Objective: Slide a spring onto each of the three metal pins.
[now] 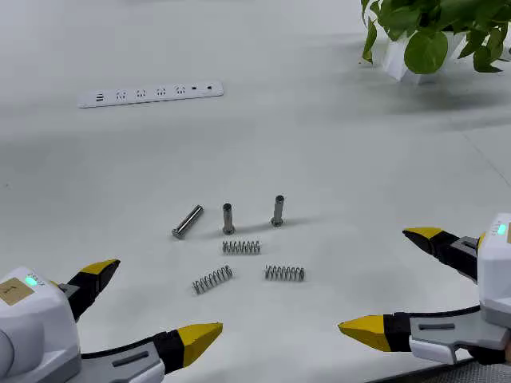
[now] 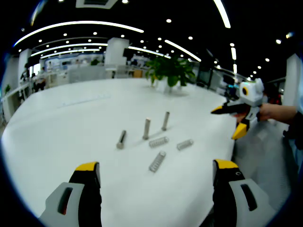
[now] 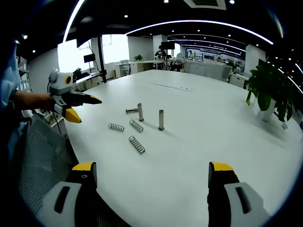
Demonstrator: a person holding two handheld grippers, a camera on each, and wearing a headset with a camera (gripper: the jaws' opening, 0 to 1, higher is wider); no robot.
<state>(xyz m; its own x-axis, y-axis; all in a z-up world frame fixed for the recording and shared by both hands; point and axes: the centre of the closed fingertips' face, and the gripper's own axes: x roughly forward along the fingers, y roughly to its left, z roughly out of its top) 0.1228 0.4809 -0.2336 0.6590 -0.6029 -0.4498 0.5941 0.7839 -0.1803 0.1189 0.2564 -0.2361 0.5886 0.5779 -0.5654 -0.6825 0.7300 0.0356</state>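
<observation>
Three metal pins stand mid-table: one lying pin (image 1: pixel 188 221) on the left, an upright pin (image 1: pixel 227 218) in the middle and a second upright pin (image 1: pixel 278 211) on the right. All are bare. Three springs lie flat just in front: a middle spring (image 1: pixel 241 247), a left spring (image 1: pixel 212 279) and a right spring (image 1: pixel 285 273). My left gripper (image 1: pixel 152 302) hovers open at the near left, well short of the springs. On the near right, my right gripper (image 1: pixel 393 279) is open too. In the left gripper view the pins (image 2: pixel 147 128) and springs (image 2: pixel 159 141) lie ahead of the jaws.
A white power strip (image 1: pixel 150 93) lies at the far left of the white table (image 1: pixel 335 152). A potted plant (image 1: pixel 431 36) stands at the far right. A mesh chair (image 3: pixel 33 156) sits beside the table's near edge.
</observation>
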